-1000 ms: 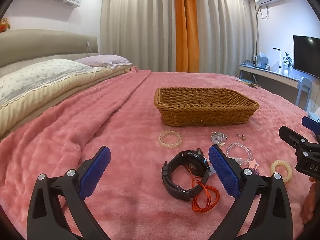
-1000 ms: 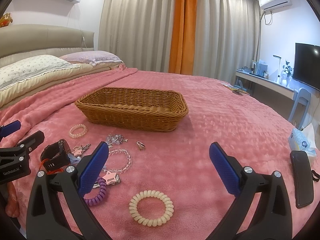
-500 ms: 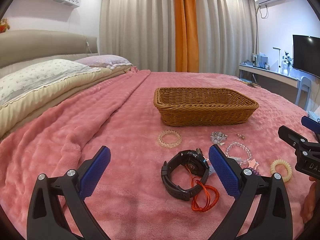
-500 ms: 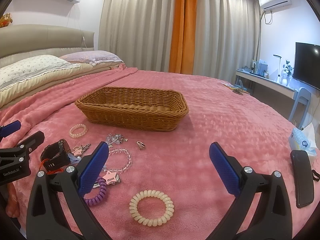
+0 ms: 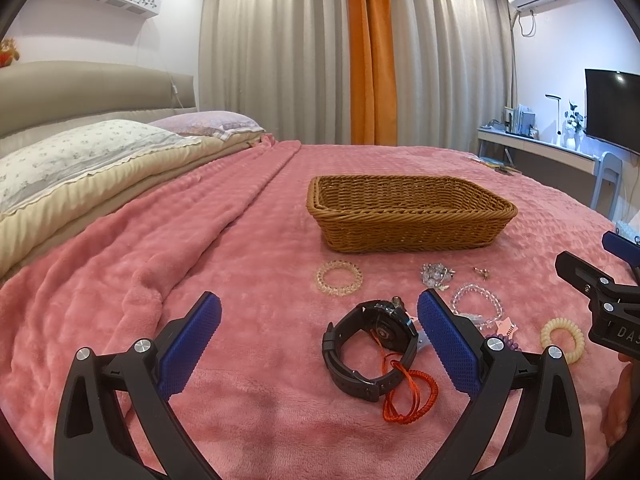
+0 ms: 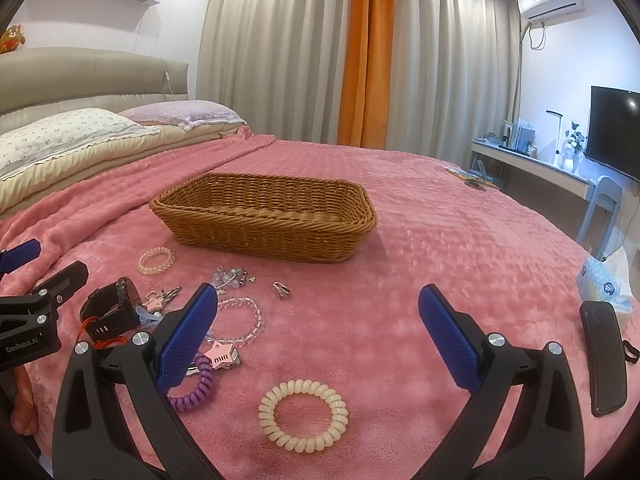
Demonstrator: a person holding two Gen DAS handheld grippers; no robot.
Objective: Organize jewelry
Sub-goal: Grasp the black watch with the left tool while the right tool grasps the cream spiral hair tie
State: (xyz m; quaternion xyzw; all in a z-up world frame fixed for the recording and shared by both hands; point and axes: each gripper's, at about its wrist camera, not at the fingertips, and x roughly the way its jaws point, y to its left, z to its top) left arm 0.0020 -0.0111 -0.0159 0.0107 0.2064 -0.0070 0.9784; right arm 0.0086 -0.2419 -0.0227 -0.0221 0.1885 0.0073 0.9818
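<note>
My left tongs (image 5: pixel 318 334) hang over the pink blanket (image 5: pixel 224 248) with their blue pads wide apart and nothing between them. My right tongs (image 6: pixel 318 336) are spread just as wide, gripping nothing.

The jewelry lies loose on the bed in front of a shallow brown wicker basket (image 5: pixel 408 216), whose inside I cannot see from this low angle. Nearest my left tongs is a black watch (image 5: pixel 370 346) lying on its side, strap curled into a loop, with a thin red cord bracelet (image 5: pixel 408 396) tangled under and through it. Beyond it, closer to the basket, sits a clear, faintly amber coil bracelet (image 5: pixel 339 278). To its right lies a small cluster of silvery, crystal-like charms (image 5: pixel 434 274), and past that a little metal ring (image 6: pixel 282 290).

A bracelet of clear round beads (image 6: pixel 244 320) lies just beside the inner pad of my right tongs, and below it a pink star-shaped clip (image 6: pixel 221 356) touches a purple spiral hair tie (image 6: pixel 198 384), which is partly hidden by the tongs' finger. A cream spiral hair tie (image 6: pixel 303 416), thick and glossy, lies on its own between the right tongs' fingers, apart from the others. A dark phone (image 6: pixel 604 358) rests at the far right edge of the bed.
</note>
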